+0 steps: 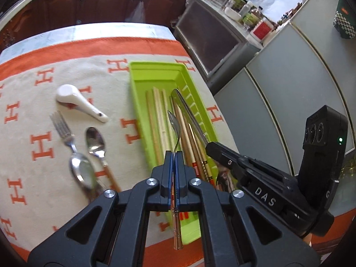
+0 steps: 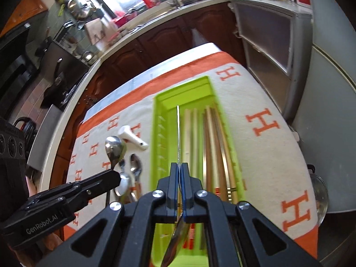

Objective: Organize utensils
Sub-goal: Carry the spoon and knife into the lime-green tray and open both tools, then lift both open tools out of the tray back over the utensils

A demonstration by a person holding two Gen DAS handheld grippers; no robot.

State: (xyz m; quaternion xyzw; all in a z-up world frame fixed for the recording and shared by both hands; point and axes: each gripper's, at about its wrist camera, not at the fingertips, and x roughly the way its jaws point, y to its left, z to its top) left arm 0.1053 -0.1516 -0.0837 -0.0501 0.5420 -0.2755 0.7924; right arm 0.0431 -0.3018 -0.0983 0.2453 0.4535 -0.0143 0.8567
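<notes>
My left gripper (image 1: 174,155) is shut on a metal spoon (image 1: 173,120) with a copper-coloured handle, held above the near end of the green tray (image 1: 138,84); the same spoon's bowl (image 2: 114,146) shows beyond that gripper (image 2: 116,176) in the right wrist view. My right gripper (image 2: 179,165) is shut on a flat silver utensil (image 2: 178,133), seen edge-on over the tray (image 2: 156,120). Its stem (image 1: 189,113) slants over the chopsticks (image 1: 160,120) lying in the tray. On the cloth lie a white ceramic spoon (image 1: 77,102), a fork (image 1: 63,131) and two metal spoons (image 1: 95,142).
The table wears a cream cloth (image 1: 44,155) with orange H marks and an orange border. Dark wood cabinets (image 1: 100,2) and a cluttered counter run beyond its far edge. Grey cabinet doors (image 1: 289,84) stand close on the right.
</notes>
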